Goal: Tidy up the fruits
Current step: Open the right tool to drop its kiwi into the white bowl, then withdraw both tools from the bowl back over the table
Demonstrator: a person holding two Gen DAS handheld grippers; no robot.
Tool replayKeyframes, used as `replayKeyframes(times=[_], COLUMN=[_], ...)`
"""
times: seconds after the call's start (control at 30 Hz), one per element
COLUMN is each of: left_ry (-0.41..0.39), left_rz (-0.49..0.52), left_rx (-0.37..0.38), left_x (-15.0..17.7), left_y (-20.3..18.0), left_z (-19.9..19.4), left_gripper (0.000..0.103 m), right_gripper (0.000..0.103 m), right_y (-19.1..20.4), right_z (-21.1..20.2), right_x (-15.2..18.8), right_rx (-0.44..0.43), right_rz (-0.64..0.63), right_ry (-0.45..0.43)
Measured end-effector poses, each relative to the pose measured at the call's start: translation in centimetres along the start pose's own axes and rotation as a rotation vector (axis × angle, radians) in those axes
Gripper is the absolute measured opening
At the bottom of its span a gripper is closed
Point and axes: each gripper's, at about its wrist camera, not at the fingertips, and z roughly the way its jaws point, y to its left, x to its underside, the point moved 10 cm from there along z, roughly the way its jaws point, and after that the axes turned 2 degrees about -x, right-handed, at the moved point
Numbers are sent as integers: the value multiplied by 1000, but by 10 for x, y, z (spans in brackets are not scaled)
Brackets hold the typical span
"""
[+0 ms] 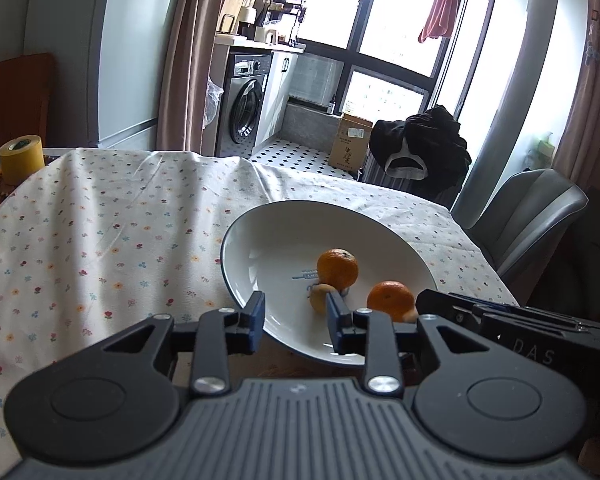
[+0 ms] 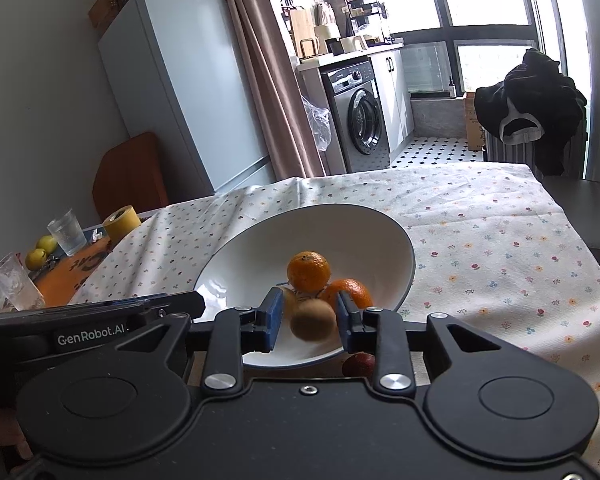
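A white bowl (image 1: 284,240) (image 2: 260,248) stands on the flowered tablecloth and holds two oranges (image 1: 337,268) (image 1: 391,300) (image 2: 309,271) (image 2: 350,292). A yellowish fruit (image 1: 319,298) lies beside them, partly hidden by a finger. My left gripper (image 1: 296,320) is open over the bowl's near rim, with nothing between its pads. My right gripper (image 2: 310,316) is open over the bowl. A blurred brown fruit (image 2: 313,320) sits between its fingers, with a gap on the left side. A dark red fruit (image 2: 358,364) lies on the table under the bowl's near rim.
A yellow tape roll (image 1: 21,158) (image 2: 121,222), two clear glasses (image 2: 66,232) (image 2: 16,284) and two yellow-green fruits (image 2: 40,252) sit at the table's left end. A grey chair (image 1: 528,216) stands at the right edge. The cloth (image 2: 480,240) spreads to the right of the bowl.
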Motion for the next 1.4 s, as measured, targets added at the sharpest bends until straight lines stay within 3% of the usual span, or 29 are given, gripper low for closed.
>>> replayKeyframes(times=[0.2,0.27,0.33,0.43,0.6,0.8,1.03,1.4], left_ry=[-40,-54,-69,-79,-122,-138,-146,-168], left_rz=[-6,-6,-14,-38,-58,-47,-64,-67], left_rx=[-51,-70,-81,-94,-129,-137,-124,-122], left_x=[-2,-2,-3,-3,-6,-5,-3,8], left_y=[13,18,22,29,38,39,42,45], left_z=[-16,-23,-29,-38,-55,-72,-91,-120], left_gripper=[60,72,76,80,81,85,86,86], right_gripper=[34,43,54,76,95,103,103,103], right_y=[1,1,4,5,-1,-3,8,21], right_z=[-9,-14,-20,-32,-49,-62,-77,-90], right_x=[1,1,0,-3,-11,-16,-11,0], right_rx=[12,22,21,37,66,82,85,54], right_rz=[11,9,-1,-10,7,26,-39,-27], right_ry=[-9,-16,-33,-71,-123,-158,-165,-136])
